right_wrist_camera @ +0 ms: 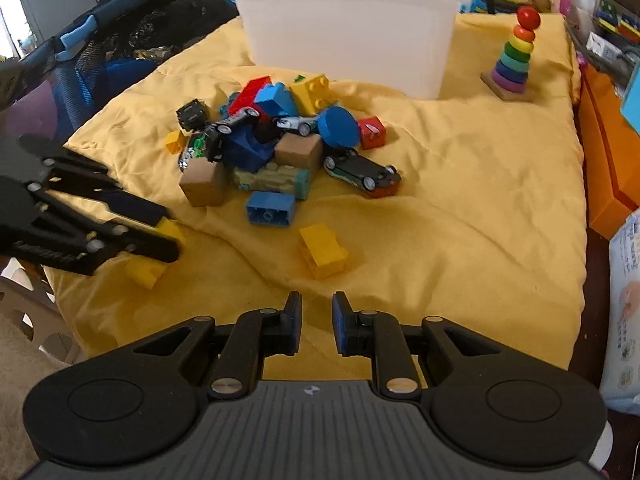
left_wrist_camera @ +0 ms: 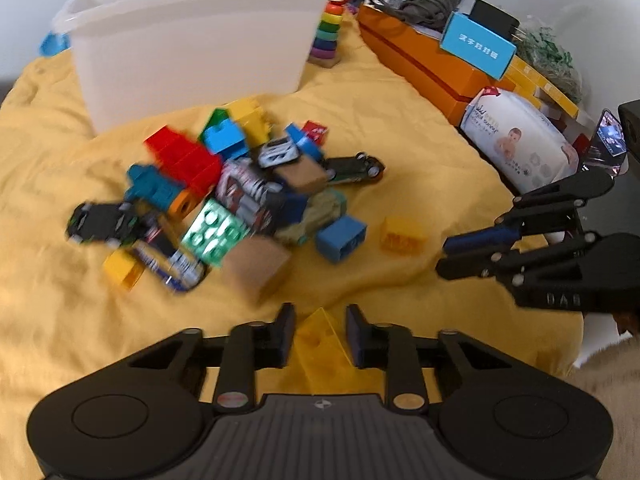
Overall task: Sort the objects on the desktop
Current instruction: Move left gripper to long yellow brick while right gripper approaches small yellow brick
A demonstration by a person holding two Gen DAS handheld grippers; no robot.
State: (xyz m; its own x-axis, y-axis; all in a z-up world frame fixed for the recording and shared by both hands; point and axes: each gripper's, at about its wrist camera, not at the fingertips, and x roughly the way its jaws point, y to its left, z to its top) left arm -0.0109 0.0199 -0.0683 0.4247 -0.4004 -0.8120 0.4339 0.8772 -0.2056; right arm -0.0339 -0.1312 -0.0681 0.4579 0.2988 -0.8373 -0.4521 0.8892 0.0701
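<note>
We are holding the left gripper [left_wrist_camera: 320, 334] low over the yellow cloth [left_wrist_camera: 400, 128], and its pads are clamping a yellow brick [left_wrist_camera: 320, 344]; the right wrist view is showing that same brick [right_wrist_camera: 150, 264] pinched between the left gripper's [right_wrist_camera: 170, 232] fingers at the cloth's near-left edge. We are keeping the right gripper [right_wrist_camera: 317, 322] drawn together on nothing, only bare cloth showing in the narrow gap. A second yellow brick [right_wrist_camera: 323, 250] is lying just ahead of the right gripper's tips, not touching them. A blue brick [right_wrist_camera: 271, 208] is sitting a bit beyond it, at the front of the toy pile [right_wrist_camera: 280, 140] of bricks, cars and wooden cubes. The white bin [right_wrist_camera: 348, 28] is standing behind the pile, well apart from both grippers. A ring stacker [right_wrist_camera: 514, 56] is standing to the bin's right.
</note>
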